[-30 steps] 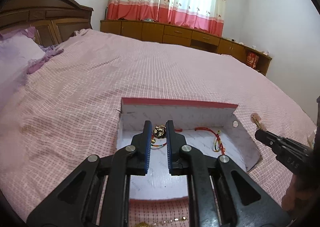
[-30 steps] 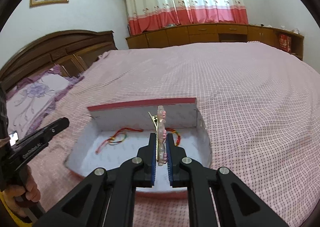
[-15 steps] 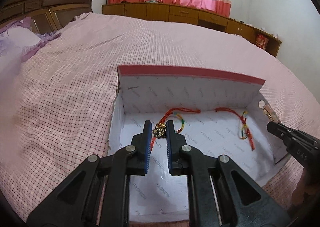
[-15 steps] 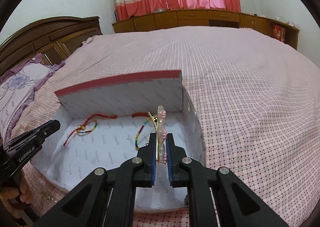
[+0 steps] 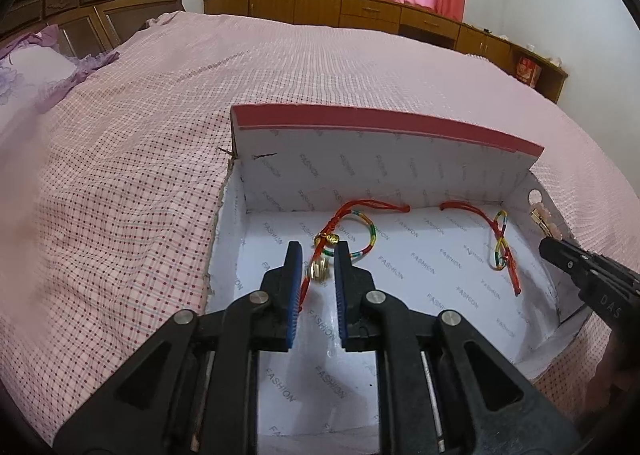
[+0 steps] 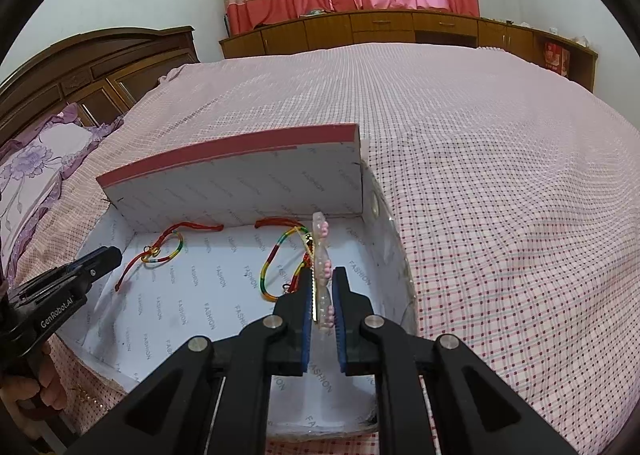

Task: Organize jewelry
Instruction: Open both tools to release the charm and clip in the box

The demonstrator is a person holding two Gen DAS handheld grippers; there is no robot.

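Note:
A white box (image 5: pixel 400 143) with a red rim lies open on the bed, and two red cord bracelets (image 5: pixel 360 231) (image 5: pixel 500 243) rest on its floor. My left gripper (image 5: pixel 317 251) hangs low inside the box with its jaws opening. A small gold trinket (image 5: pixel 318 270) sits loose between the pads, with a gap on each side. My right gripper (image 6: pixel 322 273) is shut on a clear hair clip (image 6: pixel 320 251) with pink beads, held upright over the box's right end. The right gripper (image 5: pixel 560 251) also shows at the edge of the left wrist view.
The box rests on a pink checked bedspread (image 6: pixel 500 195). A dark wooden headboard (image 5: pixel 100 7) and a purple pillow (image 6: pixel 36 159) lie at the left, low wooden cabinets (image 6: pixel 400 27) and curtains beyond. A thin gold chain (image 6: pixel 86 395) lies on the cover near a hand (image 6: pixel 44 387).
Both grippers came down from above the box to just over its floor. The left jaws have parted, so the pads no longer press on the gold trinket. The right still grips the clip.

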